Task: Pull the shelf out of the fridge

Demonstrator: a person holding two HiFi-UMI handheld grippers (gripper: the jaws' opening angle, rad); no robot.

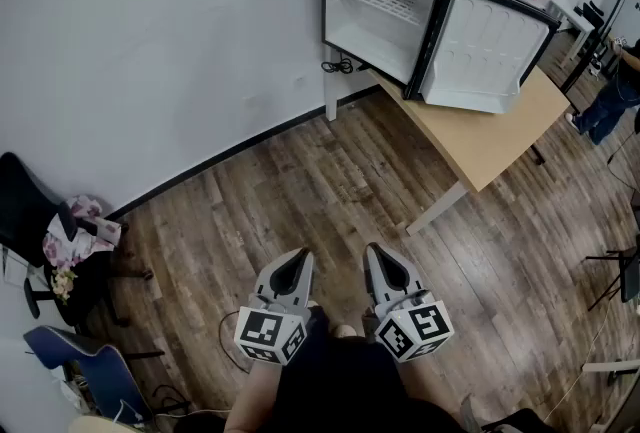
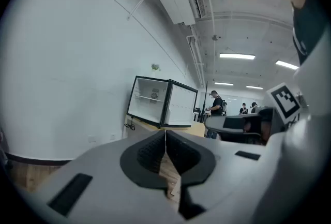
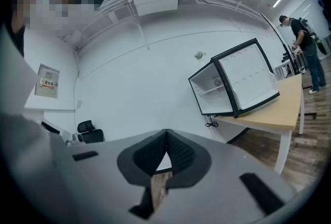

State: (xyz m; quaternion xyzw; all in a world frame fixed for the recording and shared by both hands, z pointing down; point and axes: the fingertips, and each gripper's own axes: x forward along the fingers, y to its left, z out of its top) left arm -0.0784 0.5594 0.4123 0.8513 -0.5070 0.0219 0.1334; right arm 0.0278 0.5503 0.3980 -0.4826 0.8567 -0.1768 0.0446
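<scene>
A small black fridge (image 1: 385,6) stands on a wooden table (image 1: 490,136) by the white wall, its door (image 1: 485,46) swung wide to the right. Inside, a white wire shelf (image 1: 375,1) sits about halfway up. The fridge (image 2: 152,101) is small and far off in the left gripper view, and the fridge (image 3: 232,86) appears tilted in the right gripper view. My left gripper (image 1: 297,262) and right gripper (image 1: 383,261) hang side by side low in the head view, far from the fridge, over the floor. Both are shut with nothing between their jaws.
Wood-plank floor stretches between me and the table. A black office chair (image 1: 25,211) with flowered cloth (image 1: 75,231) and a blue chair (image 1: 85,366) stand at the left wall. A cable plug (image 1: 340,66) hangs beside the fridge. People (image 1: 610,101) and desks are at the far right.
</scene>
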